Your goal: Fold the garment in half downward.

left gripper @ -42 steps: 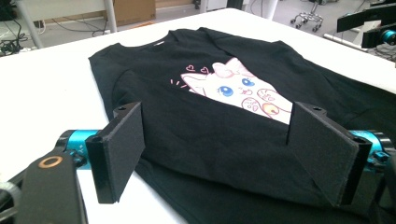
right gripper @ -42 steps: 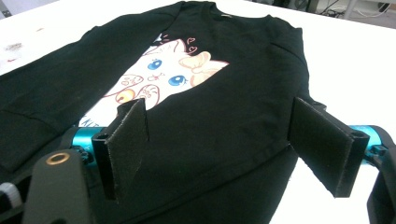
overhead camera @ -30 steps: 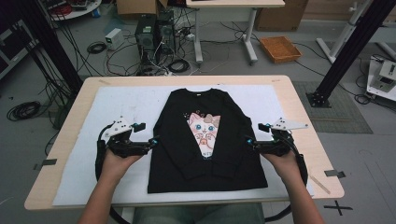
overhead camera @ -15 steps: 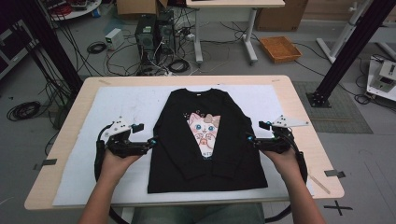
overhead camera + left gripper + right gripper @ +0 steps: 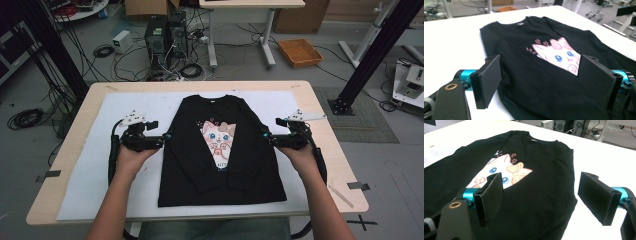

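A black long-sleeved shirt (image 5: pixel 220 150) with a pink cat print (image 5: pixel 218 136) lies flat on the white sheet (image 5: pixel 100 170), both sleeves folded across its front. My left gripper (image 5: pixel 166 136) sits at the shirt's left edge, jaws open, with the fabric edge (image 5: pixel 506 97) between them. My right gripper (image 5: pixel 263 135) sits at the shirt's right edge, also open, its jaws straddling the side seam (image 5: pixel 571 202). In both gripper views the black foam pads (image 5: pixel 489 80) (image 5: pixel 596 195) stand wide apart over the cloth, holding nothing.
The wooden table (image 5: pixel 70 145) carries the white sheet. Tape marks (image 5: pixel 47 175) sit near its left and right edges. Beyond the far edge lie computers and cables (image 5: pixel 165 45), an orange tray (image 5: pixel 300 52) and a black stand (image 5: pixel 350 95).
Both hands have edged slightly inward toward the shirt's sides. The shirt has not moved.
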A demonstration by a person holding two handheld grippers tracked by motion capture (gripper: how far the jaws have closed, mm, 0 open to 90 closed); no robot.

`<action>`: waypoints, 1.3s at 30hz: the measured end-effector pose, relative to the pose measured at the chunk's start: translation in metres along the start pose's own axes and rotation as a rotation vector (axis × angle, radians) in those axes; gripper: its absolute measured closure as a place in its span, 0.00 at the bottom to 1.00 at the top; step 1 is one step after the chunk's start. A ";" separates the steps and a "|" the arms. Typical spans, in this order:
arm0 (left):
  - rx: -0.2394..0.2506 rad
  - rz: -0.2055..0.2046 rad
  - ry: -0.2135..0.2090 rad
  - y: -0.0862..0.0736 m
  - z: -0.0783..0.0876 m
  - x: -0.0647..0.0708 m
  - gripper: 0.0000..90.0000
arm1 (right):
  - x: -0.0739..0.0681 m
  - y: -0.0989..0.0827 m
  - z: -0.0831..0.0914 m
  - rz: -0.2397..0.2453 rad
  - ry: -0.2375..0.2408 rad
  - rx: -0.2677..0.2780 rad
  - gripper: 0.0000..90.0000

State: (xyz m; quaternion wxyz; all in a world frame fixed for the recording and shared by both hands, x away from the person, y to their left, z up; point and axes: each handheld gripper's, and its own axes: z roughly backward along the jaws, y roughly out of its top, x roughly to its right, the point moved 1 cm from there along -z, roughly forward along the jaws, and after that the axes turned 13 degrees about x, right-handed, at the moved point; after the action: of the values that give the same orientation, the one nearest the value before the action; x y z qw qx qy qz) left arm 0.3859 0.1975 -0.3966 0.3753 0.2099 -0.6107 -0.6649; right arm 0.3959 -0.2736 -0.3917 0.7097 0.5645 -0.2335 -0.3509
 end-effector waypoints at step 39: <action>-0.353 0.033 0.101 -0.008 -0.142 -0.066 0.24 | 0.074 -0.003 -0.130 -0.124 -0.020 -0.219 0.27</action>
State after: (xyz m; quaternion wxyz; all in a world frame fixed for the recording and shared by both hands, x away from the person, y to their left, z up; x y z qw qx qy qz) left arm 0.5302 0.1539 -0.4400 0.4474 0.1641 -0.4681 -0.7442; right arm 0.5374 -0.2479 -0.4323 0.7416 0.4934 -0.1656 -0.4232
